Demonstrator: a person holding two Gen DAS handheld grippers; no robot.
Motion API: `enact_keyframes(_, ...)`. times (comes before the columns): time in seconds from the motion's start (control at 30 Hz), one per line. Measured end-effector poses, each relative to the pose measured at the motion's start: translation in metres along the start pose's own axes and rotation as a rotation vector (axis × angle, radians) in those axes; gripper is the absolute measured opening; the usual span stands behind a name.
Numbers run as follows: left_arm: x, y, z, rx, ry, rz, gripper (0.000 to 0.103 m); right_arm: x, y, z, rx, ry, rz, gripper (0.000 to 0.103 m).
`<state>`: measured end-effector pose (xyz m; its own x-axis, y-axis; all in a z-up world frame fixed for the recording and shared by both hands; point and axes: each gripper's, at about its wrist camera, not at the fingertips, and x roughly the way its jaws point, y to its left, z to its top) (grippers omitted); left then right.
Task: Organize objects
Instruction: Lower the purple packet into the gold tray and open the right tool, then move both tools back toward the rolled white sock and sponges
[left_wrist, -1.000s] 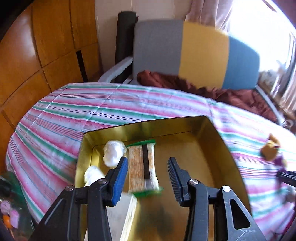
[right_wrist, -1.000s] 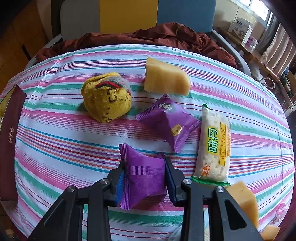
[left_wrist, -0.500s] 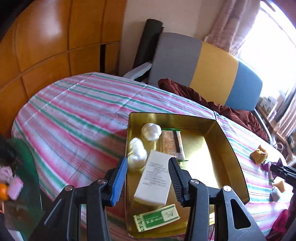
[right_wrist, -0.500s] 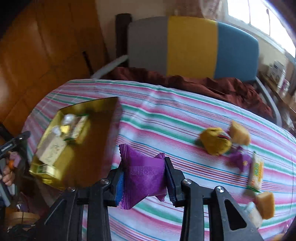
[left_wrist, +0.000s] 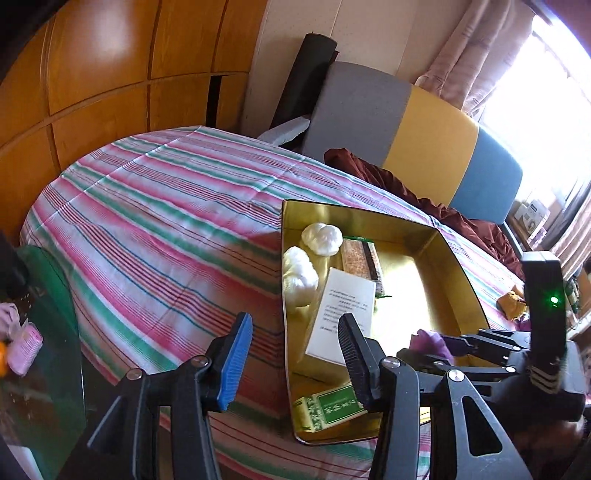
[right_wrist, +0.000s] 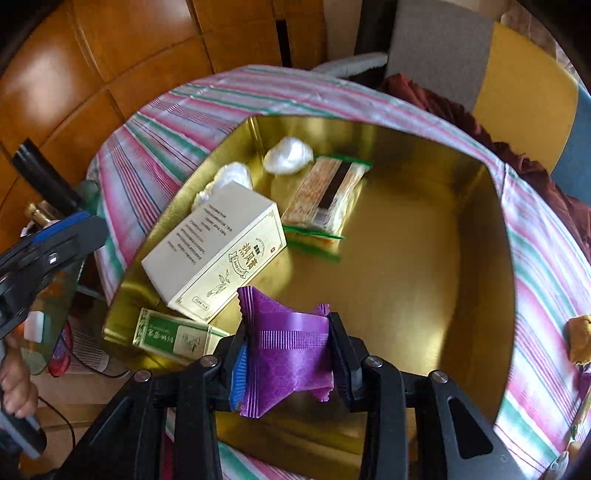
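- While the right gripper (right_wrist: 286, 356) is pinching the purple snack packet (right_wrist: 286, 347) tight between its jaws, it is hanging over the gold tin's (right_wrist: 495, 258) near part, likely for a drop.
- The left gripper (left_wrist: 295, 354) is sitting empty, jaws parted and just been widening, beside the tin's left wall.
- The white box (right_wrist: 214, 249), green box (right_wrist: 173, 334), cracker pack (right_wrist: 325, 195) and white balls (right_wrist: 288, 155) are crowding the tin's left side, leaving the right floor free.
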<state>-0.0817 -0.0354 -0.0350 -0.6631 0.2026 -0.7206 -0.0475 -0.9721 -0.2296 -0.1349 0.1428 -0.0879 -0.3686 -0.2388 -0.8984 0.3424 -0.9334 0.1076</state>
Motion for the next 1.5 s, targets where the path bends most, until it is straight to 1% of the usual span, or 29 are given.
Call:
enact_keyframes(0.27, 0.004, 0.01, -0.003, -0.025, 0.016, -0.011, 0.053, 0.019, 0.01, -0.001, 0.009, 0.045, 0.034, 0.038)
enact_keyframes(0.37, 0.004, 0.012, -0.003, -0.032, 0.015, -0.013, 0.054, 0.022, 0.014, -0.002, 0.007, 0.05, 0.041, 0.043)
enact_keyframes(0.5, 0.004, 0.014, -0.002, -0.037, 0.01, -0.011, 0.055, 0.02, 0.012, -0.005, 0.021, 0.054, 0.074, 0.046)
enact_keyframes(0.57, 0.003, 0.013, -0.001, -0.035, 0.004, -0.007, 0.055, 0.015, 0.011, -0.007, 0.035, 0.046, 0.098, 0.05)
enact_keyframes(0.67, -0.002, 0.011, -0.001, -0.03, -0.009, 0.0, 0.057, 0.003, 0.009, -0.009, 0.052, 0.026, 0.133, 0.05)
enact_keyframes(0.7, -0.004, 0.011, 0.0, -0.026, -0.016, 0.003, 0.057, -0.001, 0.008, -0.009, 0.055, 0.017, 0.139, 0.052)
enact_keyframes(0.73, -0.005, 0.009, 0.0, -0.021, -0.022, 0.005, 0.057, -0.004, 0.008, -0.009, 0.057, 0.008, 0.142, 0.057)
enact_keyframes(0.83, -0.012, 0.004, 0.0, 0.004, -0.04, 0.014, 0.058, -0.019, 0.003, -0.013, 0.071, -0.026, 0.152, 0.06)
enact_keyframes(0.93, -0.019, -0.007, -0.002, 0.046, -0.055, 0.022, 0.061, -0.033, -0.002, -0.013, 0.076, -0.072, 0.122, 0.061)
enact_keyframes(1.0, -0.023, -0.015, -0.003, 0.071, -0.063, 0.02, 0.063, -0.046, -0.009, -0.022, 0.081, -0.108, 0.088, 0.063)
enact_keyframes(1.03, -0.025, -0.02, -0.004, 0.084, -0.067, 0.018, 0.065, -0.052, -0.013, -0.025, 0.083, -0.126, 0.067, 0.067)
enact_keyframes(1.07, -0.027, -0.025, -0.005, 0.094, -0.071, 0.016, 0.066, -0.058, -0.015, -0.029, 0.084, -0.144, 0.04, 0.069)
enact_keyframes(1.13, -0.028, -0.035, -0.007, 0.118, -0.074, 0.01, 0.067, -0.072, -0.022, -0.037, 0.091, -0.175, -0.01, 0.079)
enact_keyframes(1.17, -0.029, -0.04, -0.008, 0.133, -0.074, 0.005, 0.067, -0.077, -0.026, -0.041, 0.1, -0.187, -0.025, 0.08)
enact_keyframes(1.3, -0.03, -0.06, -0.015, 0.19, -0.07, -0.008, 0.07, -0.094, -0.053, -0.059, 0.15, -0.208, -0.077, 0.08)
enact_keyframes(1.5, -0.029, -0.096, -0.027, 0.283, -0.058, -0.036, 0.071, -0.11, -0.108, -0.09, 0.266, -0.217, -0.142, 0.08)
